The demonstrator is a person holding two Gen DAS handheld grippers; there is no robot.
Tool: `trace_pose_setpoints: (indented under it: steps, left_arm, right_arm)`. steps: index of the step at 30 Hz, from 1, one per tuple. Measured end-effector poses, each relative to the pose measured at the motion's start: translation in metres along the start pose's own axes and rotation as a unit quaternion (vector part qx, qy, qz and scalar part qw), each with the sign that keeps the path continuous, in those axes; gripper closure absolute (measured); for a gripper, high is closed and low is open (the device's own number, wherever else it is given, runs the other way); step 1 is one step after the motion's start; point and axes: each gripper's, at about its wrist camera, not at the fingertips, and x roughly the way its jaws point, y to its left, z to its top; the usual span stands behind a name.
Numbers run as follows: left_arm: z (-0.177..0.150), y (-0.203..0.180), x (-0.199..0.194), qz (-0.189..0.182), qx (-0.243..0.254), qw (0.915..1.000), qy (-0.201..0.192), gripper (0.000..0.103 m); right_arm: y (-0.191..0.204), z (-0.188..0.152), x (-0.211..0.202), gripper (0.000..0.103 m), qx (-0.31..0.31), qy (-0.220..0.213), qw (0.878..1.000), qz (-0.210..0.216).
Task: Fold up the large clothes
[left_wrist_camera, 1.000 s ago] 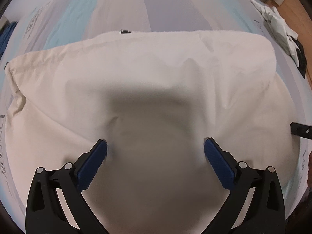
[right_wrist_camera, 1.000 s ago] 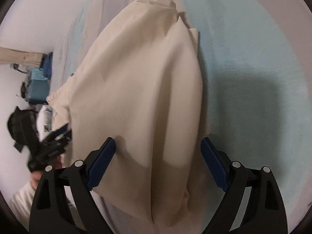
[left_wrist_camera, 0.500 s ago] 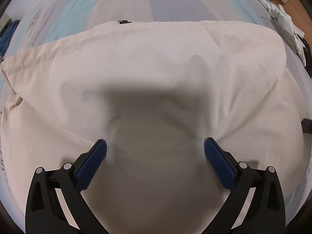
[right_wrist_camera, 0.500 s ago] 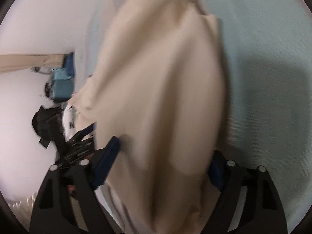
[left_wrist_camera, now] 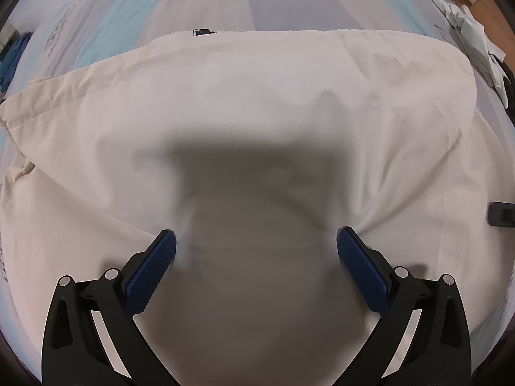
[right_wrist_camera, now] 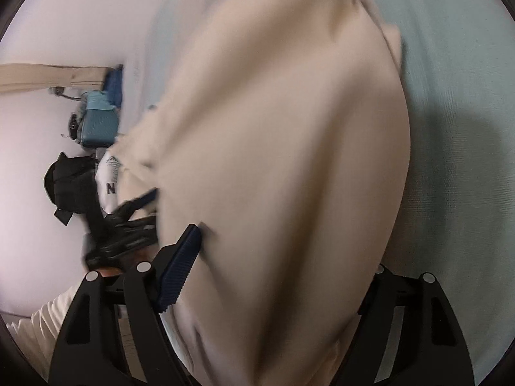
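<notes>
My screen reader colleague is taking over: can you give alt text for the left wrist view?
A cream garment lies spread over a striped bedsheet, filling most of the view. The left gripper points down at it, its blue pads wide apart with shadowed cloth between them.

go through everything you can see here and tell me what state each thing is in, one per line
Cream garment: spread on the bed, partly folded, wrinkled.
Left gripper: open, pads apart on the cloth.
Right gripper: open, cloth bulging between the jaws, grip unclear.
Bedsheet: flat, striped.
Clothes pile: crumpled at the bed's edge.
</notes>
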Motion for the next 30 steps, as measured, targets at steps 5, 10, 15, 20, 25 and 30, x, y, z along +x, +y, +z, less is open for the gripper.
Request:
trace_pose_setpoints:
  steps: [5,10,15,20,25,30]
  left_arm:
    - [0.001,-0.002,-0.001,-0.002,0.001,1.0000,0.003,0.005]
    - [0.003,-0.002,0.001,-0.005,0.006,1.0000,-0.001,0.005]
    - [0.007,0.000,0.005,-0.012,0.011,0.9998,-0.007,0.005]
    - [0.003,0.006,0.006,-0.020,0.014,0.9995,-0.018,0.005]
    - [-0.001,0.013,0.008,-0.026,0.020,0.9992,-0.021,0.005]
    - [0.002,0.019,0.010,-0.027,0.029,0.9989,-0.023,0.005]
  right_arm:
    - [-0.010,-0.001,0.001,0.038,0.019,-0.003,0.999,0.035]
    - [0.000,-0.003,-0.006,0.078,0.008,-0.006,0.999,0.041]
    - [0.018,-0.004,-0.002,0.076,-0.012,-0.014,1.000,-0.025]
    - [-0.013,-0.003,0.013,0.054,0.078,0.005,0.997,0.005]
    - [-0.015,-0.007,0.018,0.063,0.118,0.007,0.993,0.021]
    - [0.021,-0.004,0.010,0.080,0.099,0.000,0.994,-0.055]
